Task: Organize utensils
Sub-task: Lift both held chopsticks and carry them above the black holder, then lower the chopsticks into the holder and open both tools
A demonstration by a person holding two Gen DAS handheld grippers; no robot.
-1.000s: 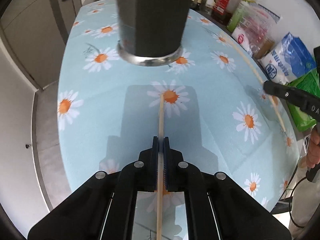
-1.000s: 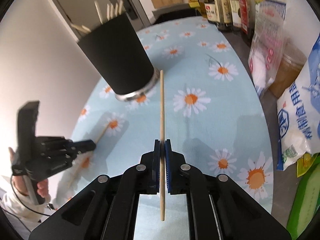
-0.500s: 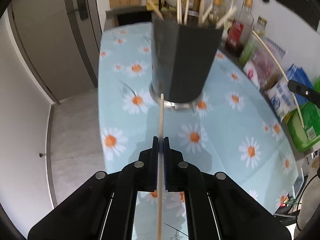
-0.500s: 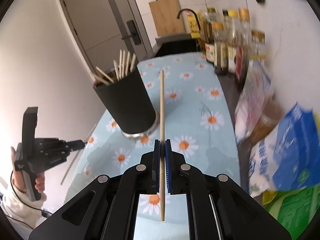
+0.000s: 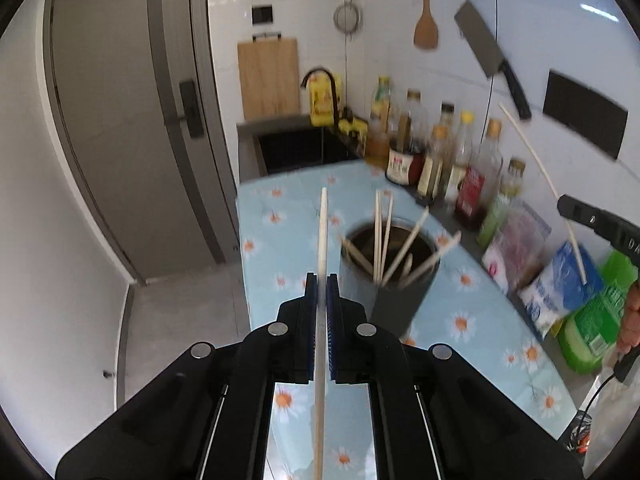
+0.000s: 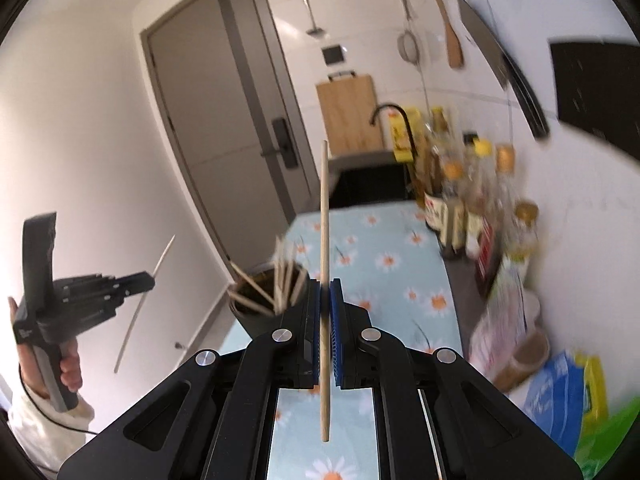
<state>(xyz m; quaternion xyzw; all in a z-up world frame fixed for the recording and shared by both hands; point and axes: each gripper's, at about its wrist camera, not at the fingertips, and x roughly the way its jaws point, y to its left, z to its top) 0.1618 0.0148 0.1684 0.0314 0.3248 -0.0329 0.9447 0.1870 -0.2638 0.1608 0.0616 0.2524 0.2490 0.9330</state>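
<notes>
The left gripper (image 5: 321, 280) is squeezing its blue jaws tight on a long, thin wooden chopstick (image 5: 322, 236), which is pointing up past the fingers. The right gripper (image 6: 325, 285) is pinching a second thin wooden chopstick (image 6: 325, 216) the same way, with its top end sticking up high and its bottom end hanging below the jaws. Both sticks are being held up in the air above the table. A round black holder cup (image 5: 400, 292) is standing just beside the left gripper on the light blue daisy tablecloth (image 5: 472, 320), with more wooden chopsticks (image 5: 384, 240) leaning inside it. Glass sauce bottles (image 5: 460, 160) are standing along the wall behind it.
</notes>
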